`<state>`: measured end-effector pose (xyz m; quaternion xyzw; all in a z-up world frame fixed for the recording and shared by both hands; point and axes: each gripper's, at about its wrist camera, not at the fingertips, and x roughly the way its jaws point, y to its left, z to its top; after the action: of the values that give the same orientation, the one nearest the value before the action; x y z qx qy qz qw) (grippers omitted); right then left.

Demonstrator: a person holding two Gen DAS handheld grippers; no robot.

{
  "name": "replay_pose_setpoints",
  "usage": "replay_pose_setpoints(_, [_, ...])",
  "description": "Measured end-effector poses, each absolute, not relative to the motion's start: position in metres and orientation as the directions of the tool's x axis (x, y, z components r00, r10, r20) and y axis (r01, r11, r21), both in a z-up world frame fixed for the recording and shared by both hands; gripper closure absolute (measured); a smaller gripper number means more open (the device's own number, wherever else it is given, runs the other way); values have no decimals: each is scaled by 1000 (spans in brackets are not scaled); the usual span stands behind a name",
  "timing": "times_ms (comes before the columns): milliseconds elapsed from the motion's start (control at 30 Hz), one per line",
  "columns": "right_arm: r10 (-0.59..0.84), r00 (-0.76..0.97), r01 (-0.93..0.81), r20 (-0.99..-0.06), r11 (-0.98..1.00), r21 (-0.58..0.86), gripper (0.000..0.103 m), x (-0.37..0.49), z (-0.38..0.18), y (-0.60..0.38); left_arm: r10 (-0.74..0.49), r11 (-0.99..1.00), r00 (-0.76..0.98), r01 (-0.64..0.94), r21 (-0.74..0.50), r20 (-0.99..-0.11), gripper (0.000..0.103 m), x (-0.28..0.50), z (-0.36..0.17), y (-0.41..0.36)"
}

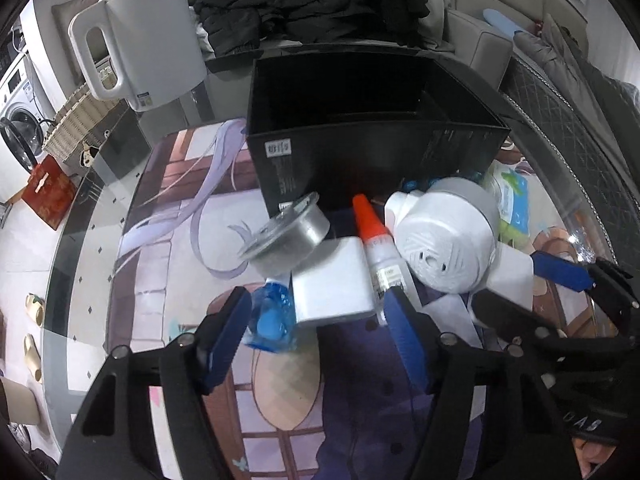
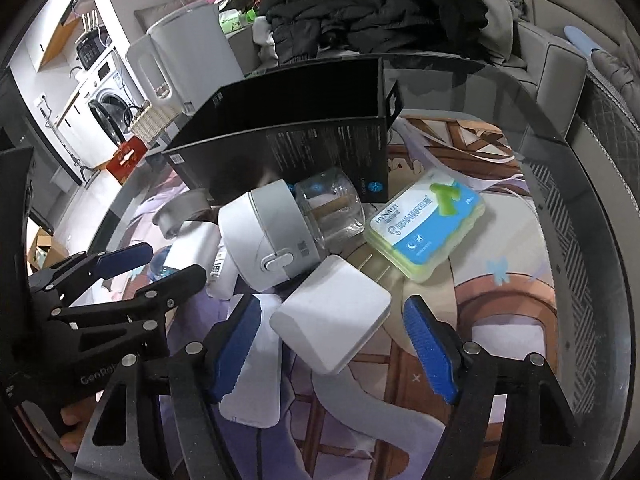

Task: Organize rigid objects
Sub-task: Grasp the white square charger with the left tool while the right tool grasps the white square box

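Note:
A heap of small objects lies in front of an open black box (image 1: 360, 148) (image 2: 304, 148). My left gripper (image 1: 316, 300) (image 2: 174, 260) is open and straddles a white square block (image 1: 332, 280) and a blue wrapped packet (image 1: 272, 316). Its right pad sits beside a glue bottle with an orange cap (image 1: 376, 248). A silver tin (image 1: 284, 232) and a round white device (image 1: 444, 240) (image 2: 264, 236) lie just beyond. My right gripper (image 2: 332, 304) (image 1: 506, 278) is open around a second white block (image 2: 332, 320), with a gap at the right pad.
A green and blue earplug box (image 2: 428, 228) and a clear jar (image 2: 332, 208) lie right of the heap. A white kettle (image 1: 148, 40) (image 2: 188, 60) stands at the far left by a wicker basket (image 1: 76, 124). Dark clothes (image 1: 312, 0) are piled behind. The round glass table's rim (image 1: 68, 240) curves left.

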<state>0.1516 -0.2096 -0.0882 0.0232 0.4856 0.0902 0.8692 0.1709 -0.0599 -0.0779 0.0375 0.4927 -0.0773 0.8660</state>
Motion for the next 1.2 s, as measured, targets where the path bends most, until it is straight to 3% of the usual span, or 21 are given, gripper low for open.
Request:
replay_pose_setpoints(200, [185, 483, -137, -856, 981, 135, 34, 159, -98, -208, -120, 979, 490, 202, -22, -864, 61, 175, -78, -63])
replay_pose_setpoints(500, [203, 478, -160, -854, 977, 142, 35, 150, -95, -218, -148, 973, 470, 227, -42, -870, 62, 160, -78, -51])
replay_pose_setpoints(800, [265, 389, -301, -882, 942, 150, 35, 115, -94, -218, -168, 973, 450, 216, -76, -877, 62, 106, -78, -42])
replay_pose_setpoints(1067, [262, 384, -149, -886, 964, 221, 30, 99, -89, -234, -194, 967, 423, 235, -99, -885, 61, 98, -83, -45])
replay_pose_setpoints(1200, [277, 401, -163, -873, 960, 229, 31, 99, -84, -227, -185, 967, 417, 238, -90, -890, 61, 98, -85, -48])
